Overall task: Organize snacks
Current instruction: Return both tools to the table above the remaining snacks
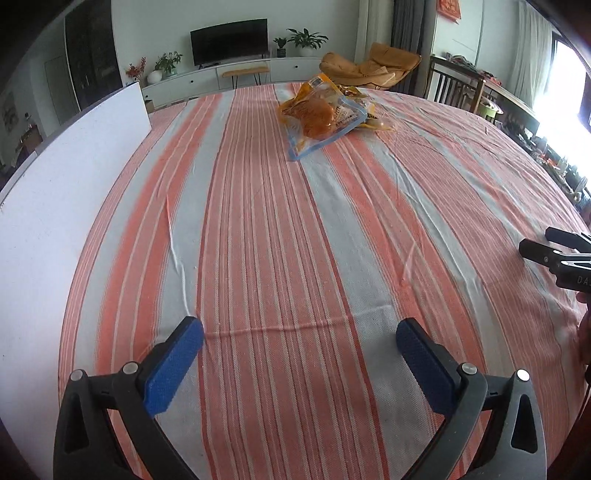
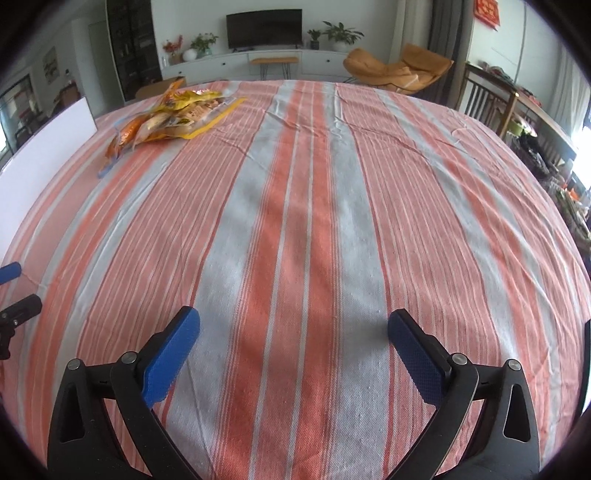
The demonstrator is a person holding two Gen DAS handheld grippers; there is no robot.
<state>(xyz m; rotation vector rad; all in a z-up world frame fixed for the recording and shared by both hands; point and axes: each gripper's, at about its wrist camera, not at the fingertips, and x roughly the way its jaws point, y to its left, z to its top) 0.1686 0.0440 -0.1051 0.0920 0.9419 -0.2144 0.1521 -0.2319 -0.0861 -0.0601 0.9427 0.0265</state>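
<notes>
Both jaws spread wide and empty, the left gripper point(image 1: 299, 334) and right gripper point(image 2: 293, 325) hover over the striped table point(image 2: 314, 229), well short of the heaped snack packets point(image 1: 325, 118), whose slick, overlapping wrappers could slip from a pinch.

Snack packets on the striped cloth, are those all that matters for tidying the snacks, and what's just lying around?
For the job:
- snack packets, piled at the table's far end
- left hand-held gripper, open, empty
- right hand-held gripper, open, empty

Just there:
- striped tablecloth
- white board
- television
- orange lounge chair
</notes>
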